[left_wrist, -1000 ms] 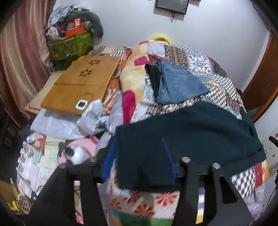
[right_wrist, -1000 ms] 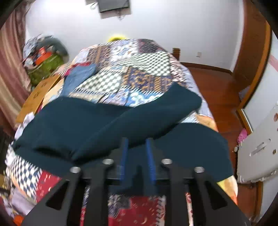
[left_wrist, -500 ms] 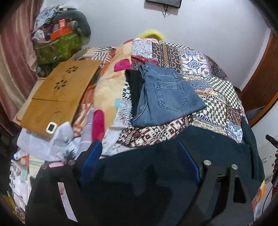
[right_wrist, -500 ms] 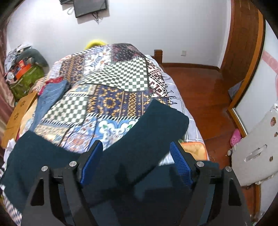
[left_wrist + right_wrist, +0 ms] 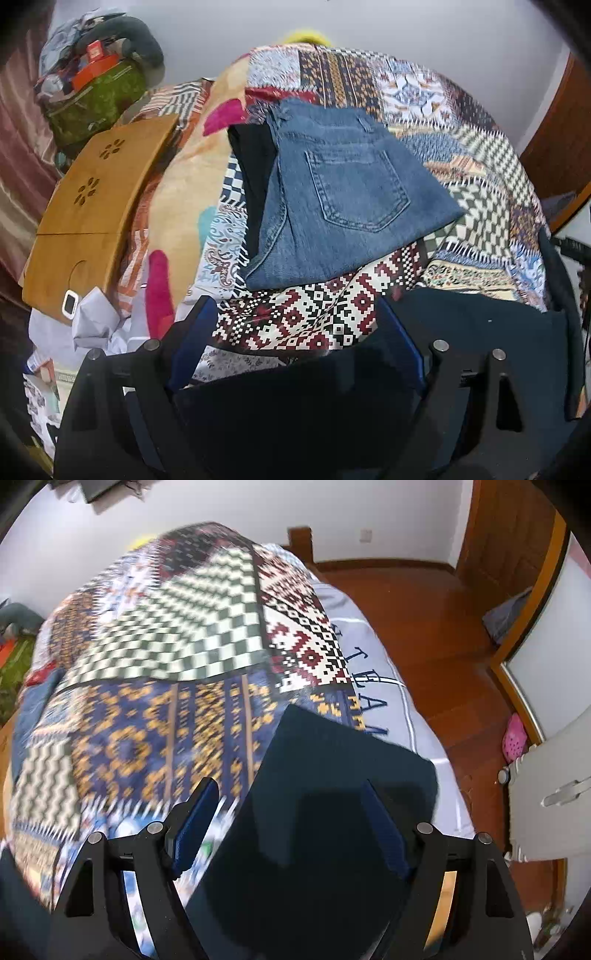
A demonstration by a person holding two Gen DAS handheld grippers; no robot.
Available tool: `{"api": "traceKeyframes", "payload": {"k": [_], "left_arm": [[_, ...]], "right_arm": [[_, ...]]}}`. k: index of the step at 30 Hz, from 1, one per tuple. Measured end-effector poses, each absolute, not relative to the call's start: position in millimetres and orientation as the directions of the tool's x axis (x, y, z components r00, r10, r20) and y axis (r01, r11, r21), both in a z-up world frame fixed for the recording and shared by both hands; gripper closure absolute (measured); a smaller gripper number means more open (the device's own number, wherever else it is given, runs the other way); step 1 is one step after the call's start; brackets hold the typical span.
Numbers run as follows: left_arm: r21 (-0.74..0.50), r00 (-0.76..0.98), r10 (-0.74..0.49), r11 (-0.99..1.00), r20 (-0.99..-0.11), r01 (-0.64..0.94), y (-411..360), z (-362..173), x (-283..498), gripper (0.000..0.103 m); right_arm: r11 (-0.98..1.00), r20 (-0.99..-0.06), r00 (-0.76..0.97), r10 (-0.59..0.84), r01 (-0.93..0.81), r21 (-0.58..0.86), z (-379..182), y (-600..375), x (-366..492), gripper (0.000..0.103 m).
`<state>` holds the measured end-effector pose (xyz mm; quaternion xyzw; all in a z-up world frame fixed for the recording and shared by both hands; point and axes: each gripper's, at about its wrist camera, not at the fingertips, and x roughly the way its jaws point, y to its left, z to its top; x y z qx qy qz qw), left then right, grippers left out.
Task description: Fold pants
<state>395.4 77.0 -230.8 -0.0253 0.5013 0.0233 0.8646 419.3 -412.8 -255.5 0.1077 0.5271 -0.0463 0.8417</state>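
With both grippers' jaws just opened wide, the dark pants are let go and lie flat on the quilt at the bed's near edge; this fold looks set down. Left gripper and right gripper both tilt steeply downward over the cloth, holding nothing. Farther back lie folded jeans.

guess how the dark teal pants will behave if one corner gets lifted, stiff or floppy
Probably floppy: the dark teal pants lie draped over the patchwork quilt, following its curve. They look thick and soft, so likely some weight and sag. Lifted by one corner, the rest would probably trail and could undo the fold. The folded jeans nearby look stiffer.
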Motion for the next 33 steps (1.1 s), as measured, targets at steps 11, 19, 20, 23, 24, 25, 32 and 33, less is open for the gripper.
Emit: {"api": "traceKeyframes", "payload": {"k": [11, 19, 20, 23, 24, 25, 32, 33], "left_arm": [[0.115, 0.482, 0.083, 0.993, -0.872, 0.038, 43.6, -246.7, 398.7, 0.016], [0.111, 0.493, 0.034, 0.986, -0.87, 0.127, 3.9, -230.7, 377.3, 0.016], [0.109, 0.494, 0.028, 0.985, -0.869, 0.135, -1.8, -228.4, 374.0, 0.016], [0.098, 0.495, 0.003, 0.982, -0.869, 0.165, -19.8, -220.8, 360.7, 0.016], [0.092, 0.494, -0.004, 0.981, -0.87, 0.171, -25.1, -219.1, 357.2, 0.016], [0.083, 0.49, -0.017, 0.98, -0.871, 0.181, -32.0, -216.9, 352.6, 0.016], [0.068, 0.472, -0.065, 0.964, -0.879, 0.258, -81.3, -210.2, 329.4, 0.015], [0.063, 0.465, -0.073, 0.96, -0.882, 0.271, -87.6, -210.1, 327.1, 0.015]], "right_arm": [[0.97, -0.908, 0.412, -0.074, 0.243, 0.031, -287.1, -420.0, 445.5, 0.071], [0.954, -0.872, 0.488, -0.037, 0.278, 0.116, -245.9, -447.8, 404.8, 0.087], [0.951, -0.861, 0.507, -0.038, 0.283, 0.125, -235.1, -453.3, 396.1, 0.088], [0.946, -0.83, 0.556, -0.035, 0.286, 0.152, -203.0, -469.8, 367.3, 0.088], [0.943, -0.819, 0.574, -0.032, 0.288, 0.165, -190.5, -478.0, 354.9, 0.088], [0.941, -0.808, 0.588, -0.032, 0.291, 0.174, -181.1, -484.4, 348.3, 0.088], [0.933, -0.731, 0.682, -0.031, 0.282, 0.224, -129.8, -522.4, 289.2, 0.088], [0.93, -0.72, 0.693, -0.032, 0.285, 0.233, -123.3, -529.8, 279.5, 0.088]]}}
